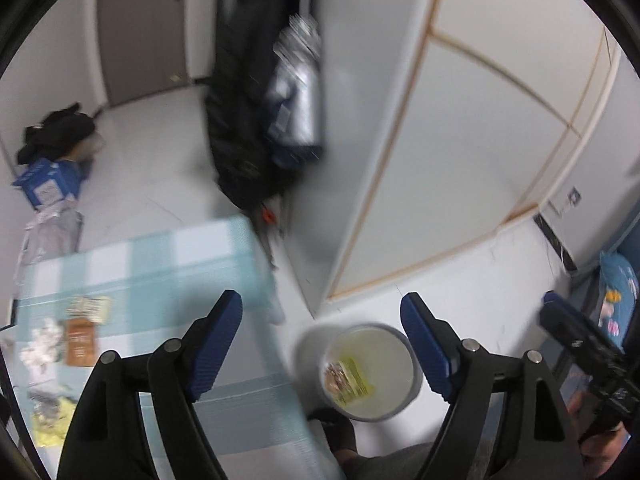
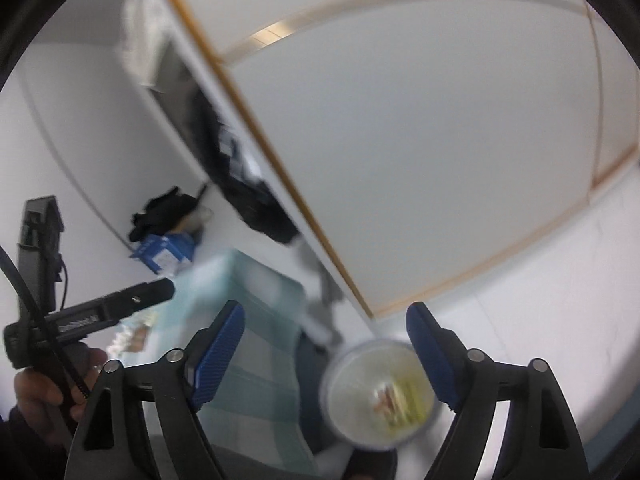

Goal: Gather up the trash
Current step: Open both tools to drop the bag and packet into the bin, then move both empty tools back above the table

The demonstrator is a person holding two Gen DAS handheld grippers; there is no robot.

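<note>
A round white bin [image 1: 370, 372] stands on the floor beside the table, with a yellow wrapper [image 1: 354, 380] lying inside it. My left gripper [image 1: 322, 344] hangs open above the bin's left rim, with nothing between its blue pads. On the teal checked tablecloth [image 1: 180, 264] to the left lie a brown packet [image 1: 82, 342], crumpled white tissue [image 1: 40, 350], a pale packet [image 1: 90, 308] and yellow wrappers [image 1: 52, 424]. In the right wrist view my right gripper [image 2: 325, 354] is open and empty above the bin [image 2: 380, 394], which is blurred.
White wardrobe doors [image 1: 460, 140] with wood trim rise behind the bin. A black bag [image 1: 244, 120] hangs at the wardrobe's edge. Black clothes [image 1: 56, 132] and a blue box [image 1: 48, 182] lie by the far wall. A person's hand [image 2: 44, 396] holds the left gripper's handle.
</note>
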